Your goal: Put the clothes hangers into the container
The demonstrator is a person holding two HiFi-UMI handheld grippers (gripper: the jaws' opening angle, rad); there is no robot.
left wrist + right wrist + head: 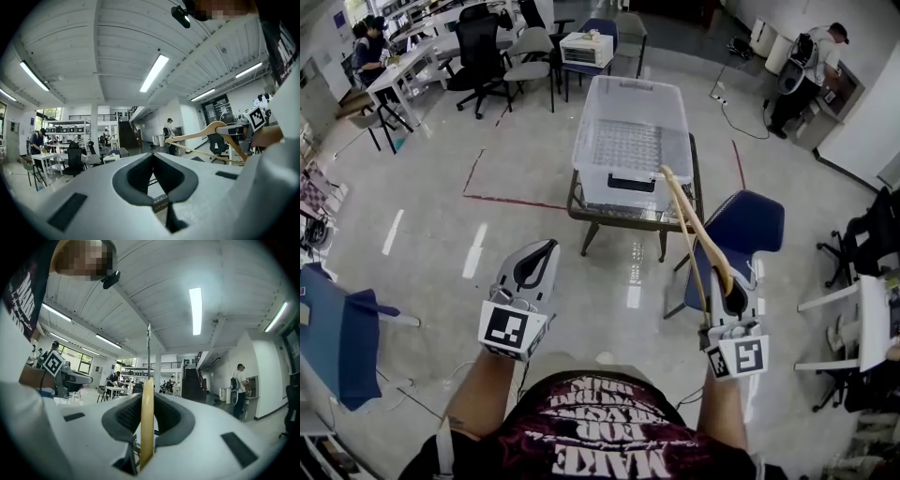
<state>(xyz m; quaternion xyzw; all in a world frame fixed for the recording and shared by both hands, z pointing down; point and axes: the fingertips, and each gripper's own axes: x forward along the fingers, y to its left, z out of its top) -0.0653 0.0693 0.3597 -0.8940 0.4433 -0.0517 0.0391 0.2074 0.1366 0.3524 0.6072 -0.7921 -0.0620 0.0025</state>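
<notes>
Grippers point level, side by side, ahead of outstretched forearms (483, 398). The right gripper (734, 284) clamps a wooden clothes hanger (684, 220), whose far end shows against the near right corner of the clear plastic container (591, 127) on a low table (623, 218). The left gripper (547, 247) has its jaws pressed together, empty. The shirt (609, 441) print reads "MAKE", upside down.

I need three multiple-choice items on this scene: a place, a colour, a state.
1. The clear plastic container stands on: A the floor; B the small dark table; C a blue chair.
2. The wooden clothes hanger in the right tool is: A pale tan; B red; C black.
3. The left tool is: A shut, empty; B wide open; C shut on a hanger.
1 B: table legs show beneath it. 2 A: pale tan wood shows between its jaws. 3 A: its jaws meet, nothing between.
</notes>
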